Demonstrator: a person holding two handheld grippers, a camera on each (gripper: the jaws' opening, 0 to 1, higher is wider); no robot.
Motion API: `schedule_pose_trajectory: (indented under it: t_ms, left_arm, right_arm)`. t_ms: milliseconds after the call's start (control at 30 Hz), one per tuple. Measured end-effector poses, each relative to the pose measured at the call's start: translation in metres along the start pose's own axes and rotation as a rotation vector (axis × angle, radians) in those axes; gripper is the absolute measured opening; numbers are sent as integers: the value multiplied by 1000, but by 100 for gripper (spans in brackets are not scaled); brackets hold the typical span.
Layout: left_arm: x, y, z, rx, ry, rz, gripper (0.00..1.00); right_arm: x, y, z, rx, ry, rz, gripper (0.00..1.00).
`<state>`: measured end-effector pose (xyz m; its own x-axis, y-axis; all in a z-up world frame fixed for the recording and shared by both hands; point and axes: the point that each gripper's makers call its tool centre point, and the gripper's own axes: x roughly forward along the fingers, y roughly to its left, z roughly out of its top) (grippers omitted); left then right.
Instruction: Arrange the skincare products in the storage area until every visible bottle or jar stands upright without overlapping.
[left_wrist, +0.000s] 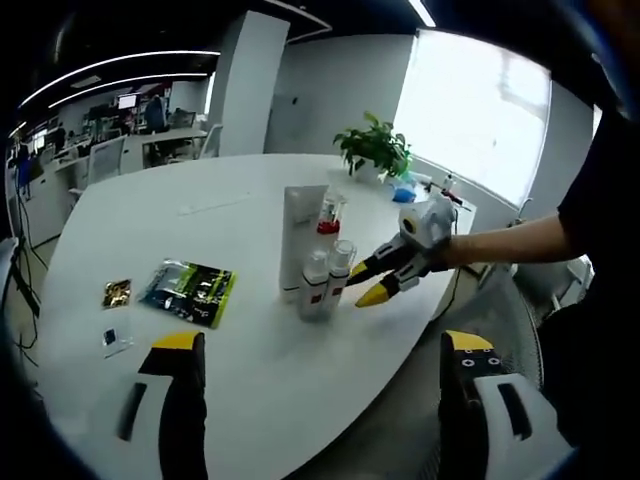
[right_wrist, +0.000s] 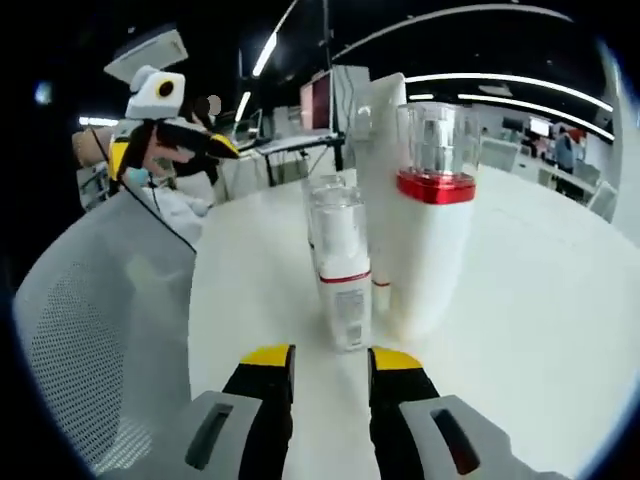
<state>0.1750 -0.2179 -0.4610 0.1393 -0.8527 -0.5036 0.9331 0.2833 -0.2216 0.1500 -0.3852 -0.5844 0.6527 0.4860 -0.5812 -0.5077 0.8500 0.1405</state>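
On the white table (left_wrist: 250, 330) there is a group of four skincare products: one tall white tube (left_wrist: 302, 238), one bottle with a red collar and clear cap (left_wrist: 329, 217), and two small white bottles with clear caps (left_wrist: 315, 283) and (left_wrist: 341, 262). Three flat things lie apart from them: one green and black packet (left_wrist: 189, 291), one small gold sachet (left_wrist: 117, 293) and one small clear sachet (left_wrist: 116, 338). One potted plant (left_wrist: 374, 150) stands at the far edge. Two grippers show, the left gripper (left_wrist: 320, 362) and the right gripper (left_wrist: 368, 284).

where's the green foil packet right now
In the left gripper view, the green foil packet lies flat on the white round table, left of the cluster of white bottles and beside a small gold sachet.
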Motion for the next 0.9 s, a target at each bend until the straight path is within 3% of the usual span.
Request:
schedule_pose_trajectory:
  t_ms: [200, 267, 600, 900]
  left_arm:
    - [-3, -4, 1, -8, -15, -13, 90]
    - [-4, -4, 1, -15, -15, -12, 89]
    - [-15, 14, -6, -76, -14, 12, 87]
    - [-25, 30, -11, -170, -29, 41, 87]
  right_arm:
    - [-17, 1, 0, 42, 21, -43, 35]
    - [-24, 2, 9, 71, 10, -66, 37]
    - [-41, 10, 32, 111, -52, -118, 45]
    - [-53, 19, 53, 131, -92, -175, 61]
